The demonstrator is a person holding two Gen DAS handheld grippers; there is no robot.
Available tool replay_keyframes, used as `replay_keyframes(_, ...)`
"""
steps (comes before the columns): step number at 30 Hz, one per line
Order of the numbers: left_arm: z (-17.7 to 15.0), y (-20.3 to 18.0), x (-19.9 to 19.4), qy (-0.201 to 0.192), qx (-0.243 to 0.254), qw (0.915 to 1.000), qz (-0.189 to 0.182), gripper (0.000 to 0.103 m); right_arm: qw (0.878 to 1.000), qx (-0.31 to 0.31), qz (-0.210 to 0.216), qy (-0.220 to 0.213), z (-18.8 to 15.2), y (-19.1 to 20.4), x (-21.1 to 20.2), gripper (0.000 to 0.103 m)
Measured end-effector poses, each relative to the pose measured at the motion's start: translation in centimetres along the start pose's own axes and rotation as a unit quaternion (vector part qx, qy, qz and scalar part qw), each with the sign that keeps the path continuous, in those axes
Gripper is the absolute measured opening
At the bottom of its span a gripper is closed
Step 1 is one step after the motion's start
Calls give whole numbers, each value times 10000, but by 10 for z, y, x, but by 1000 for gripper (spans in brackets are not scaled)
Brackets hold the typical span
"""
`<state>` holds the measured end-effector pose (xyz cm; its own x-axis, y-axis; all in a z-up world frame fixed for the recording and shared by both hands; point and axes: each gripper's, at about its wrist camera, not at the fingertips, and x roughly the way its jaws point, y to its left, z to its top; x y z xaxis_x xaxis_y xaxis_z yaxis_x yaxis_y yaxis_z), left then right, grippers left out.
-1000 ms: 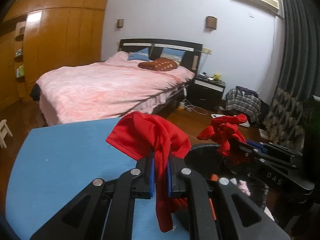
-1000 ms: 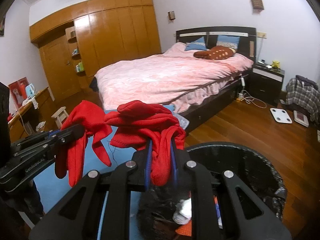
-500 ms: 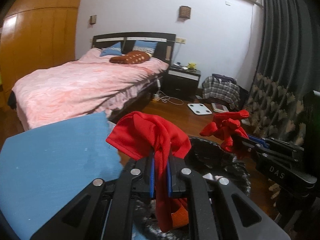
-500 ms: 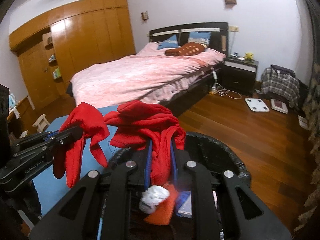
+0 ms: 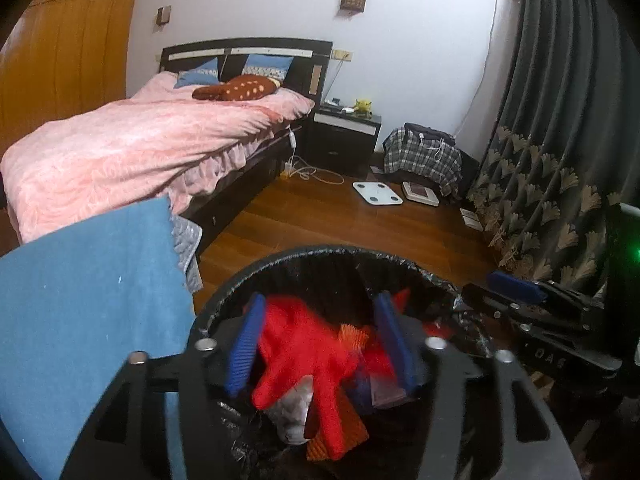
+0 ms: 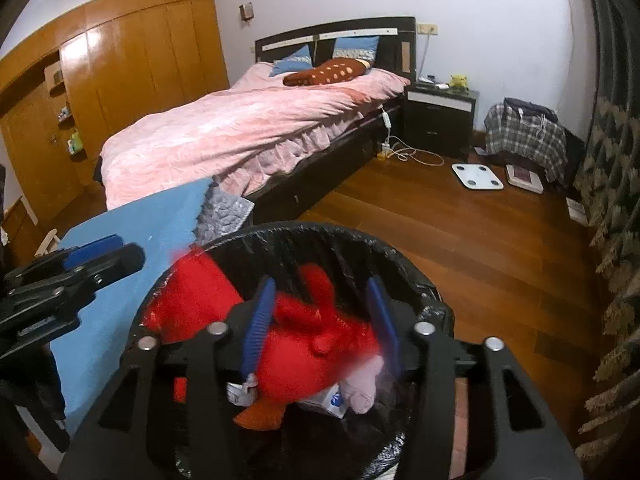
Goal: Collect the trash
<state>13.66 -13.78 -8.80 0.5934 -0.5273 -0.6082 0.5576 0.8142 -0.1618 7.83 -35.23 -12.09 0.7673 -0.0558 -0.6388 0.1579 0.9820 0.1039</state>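
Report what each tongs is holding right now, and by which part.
Nothing is held. Both the left tongs and right tongs have just been opening; the red cloth lies loose between the pads, dropping into the black bin.

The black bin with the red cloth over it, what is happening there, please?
A person holds a two-finger gripper in each hand over the black trash bin. The left gripper and the right gripper have just been opening, and the red cloth is dropping between the spread jaws into the bin. It falls on other trash already inside, beside the blue table.
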Motion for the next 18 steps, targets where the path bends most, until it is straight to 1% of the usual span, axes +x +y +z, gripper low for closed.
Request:
replay_keyframes(1,-1,1,0,19,-6,10000,41,64,10000,12,-14,-14,-1,0,-1,66)
replay_keyframes(2,-2,3,-1,36,-12,10000,76,66,10000,15,-23,-29,-2,1,-2,69)
replay_keyframes(4,-4,8,-5,43,-47,9998,172,74,10000,32,-30,-56,-1,3,-4,92)
replay_keyframes(6,-5,14,-10,27,-66,9997,243,78,10000,69,45,-40,0,5,-6,93)
replay_keyframes(7,-6,18,-13,27,-68,9996,290,82,9999,96,104,-4,1,6,-6,96)
replay_keyframes(10,-7,27,-26,-7,-91,9985,537,90,9996,157,228,37,7,12,-11,97)
replay_keyframes(15,-7,31,-54,-117,-127,9966,800,95,9992,102,389,-46,16,29,-29,97)
replay_keyframes(18,-5,31,-66,-175,-114,9954,932,97,9988,-58,473,-121,19,41,-43,97)
